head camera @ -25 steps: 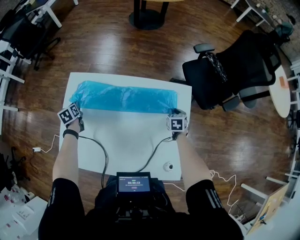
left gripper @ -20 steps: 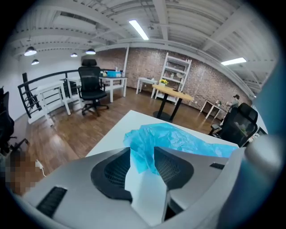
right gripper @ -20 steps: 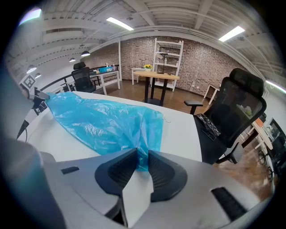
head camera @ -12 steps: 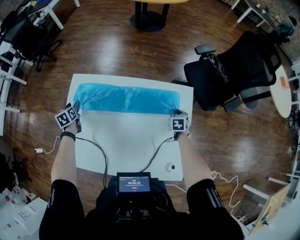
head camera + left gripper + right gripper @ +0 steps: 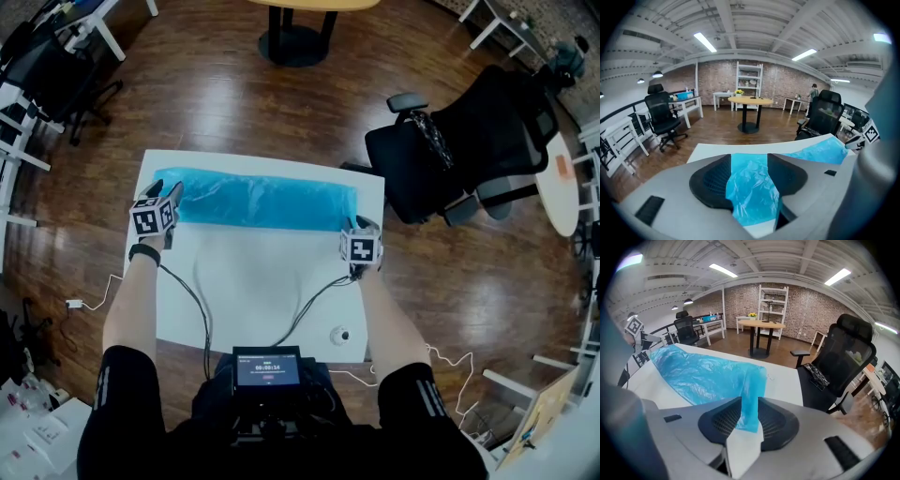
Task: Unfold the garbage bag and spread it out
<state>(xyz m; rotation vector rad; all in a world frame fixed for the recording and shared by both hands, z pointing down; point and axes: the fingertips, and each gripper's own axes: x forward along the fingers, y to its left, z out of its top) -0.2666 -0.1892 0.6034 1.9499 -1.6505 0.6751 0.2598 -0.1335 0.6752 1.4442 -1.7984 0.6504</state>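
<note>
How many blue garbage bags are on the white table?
1. The blue garbage bag lies as a long strip along the far edge of the white table, nearly spanning its width. No second one shows.

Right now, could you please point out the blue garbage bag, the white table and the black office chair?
blue garbage bag (image 5: 262, 200), head view, middle of the folded strip
white table (image 5: 248, 272), head view, bare top
black office chair (image 5: 478, 131), head view, its backrest

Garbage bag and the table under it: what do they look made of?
The garbage bag: thin translucent blue plastic film, by its fine crinkles and glossy highlights. The table: smooth matte white top, probably laminate or painted board; no grain shows, so the core stays uncertain.
</note>
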